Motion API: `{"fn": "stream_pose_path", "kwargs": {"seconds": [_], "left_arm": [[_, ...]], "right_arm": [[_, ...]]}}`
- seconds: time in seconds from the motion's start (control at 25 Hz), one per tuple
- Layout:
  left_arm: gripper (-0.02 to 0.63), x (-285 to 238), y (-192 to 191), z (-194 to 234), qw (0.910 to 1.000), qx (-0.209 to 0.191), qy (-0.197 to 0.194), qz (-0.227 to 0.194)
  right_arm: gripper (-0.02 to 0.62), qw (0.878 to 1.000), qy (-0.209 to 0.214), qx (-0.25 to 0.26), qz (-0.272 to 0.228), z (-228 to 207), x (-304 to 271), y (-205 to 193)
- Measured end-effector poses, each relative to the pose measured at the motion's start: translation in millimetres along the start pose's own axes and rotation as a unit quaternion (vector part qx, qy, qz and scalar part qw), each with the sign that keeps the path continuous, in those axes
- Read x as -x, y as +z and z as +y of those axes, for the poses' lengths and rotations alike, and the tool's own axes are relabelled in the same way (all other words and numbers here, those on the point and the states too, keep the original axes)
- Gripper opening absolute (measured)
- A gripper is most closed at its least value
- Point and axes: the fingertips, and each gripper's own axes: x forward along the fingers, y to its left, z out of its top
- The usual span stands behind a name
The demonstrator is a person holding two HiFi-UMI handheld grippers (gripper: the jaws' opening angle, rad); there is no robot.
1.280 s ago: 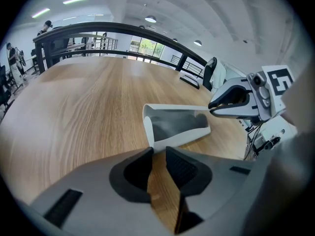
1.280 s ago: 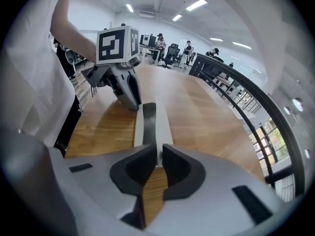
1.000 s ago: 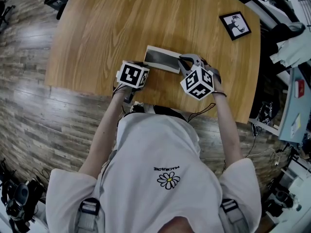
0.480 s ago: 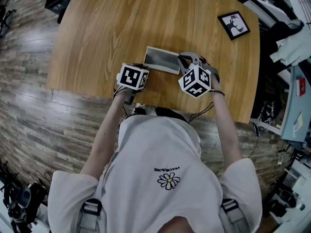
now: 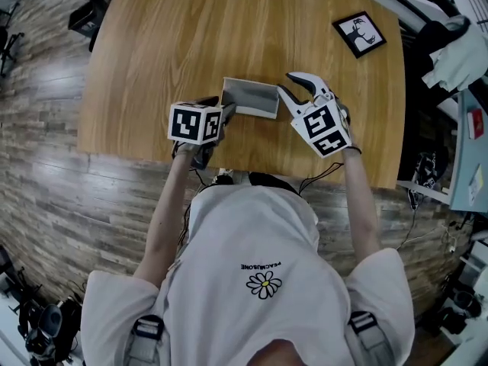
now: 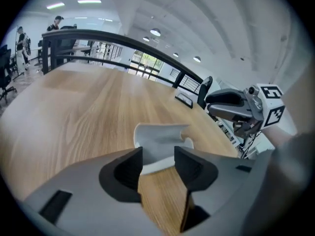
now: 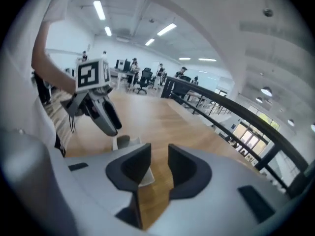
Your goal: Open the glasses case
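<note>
The left gripper [image 6: 158, 154] has its jaws spread wide, having just been opening. No pad presses on anything. The glasses case [image 6: 160, 138] lies just ahead of them, and its near end shows through the gap. In the head view this left gripper [image 5: 221, 109] sits at the case's left end.

The right gripper [image 7: 158, 154] stands at the case's right end. Its jaws are parted more narrowly, also just opened, with only wood between them. The case [image 7: 123, 142] lies off to the left of that gap.

The case [image 5: 252, 97] rests on the table [image 5: 152, 52] near its front edge, and the lid looks raised. A framed picture [image 5: 358, 35] lies well beyond the case, to its right.
</note>
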Motion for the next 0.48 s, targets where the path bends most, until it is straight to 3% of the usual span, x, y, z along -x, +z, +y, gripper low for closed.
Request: {"fn": "stream_pose_path", "kwargs": {"seconds": [0.08, 0.2, 0.32, 0.48], "left_arm": [[0.209, 16.5, 34.2, -7.8, 0.9989, -0.019, -0.001, -0.044], [0.200, 47.8, 91.3, -30.0, 0.9909, -0.056, -0.001, -0.122], [0.179, 81.1, 146.1, -58.5, 0.9738, -0.092, 0.000, -0.208], [0.117, 115.9, 191.3, -93.4, 0.9458, -0.097, -0.007, -0.310]], "right_arm": [[0.117, 0.995, 0.002, -0.075, -0.062, -14.9, 17.7, 27.9], [0.111, 0.971, 0.012, -0.178, -0.162, -33.4, 48.8, 68.3], [0.092, 0.937, 0.006, -0.243, -0.251, -51.9, 82.8, 104.0], [0.024, 0.895, -0.034, -0.281, -0.346, -67.9, 131.6, 138.6]]}}
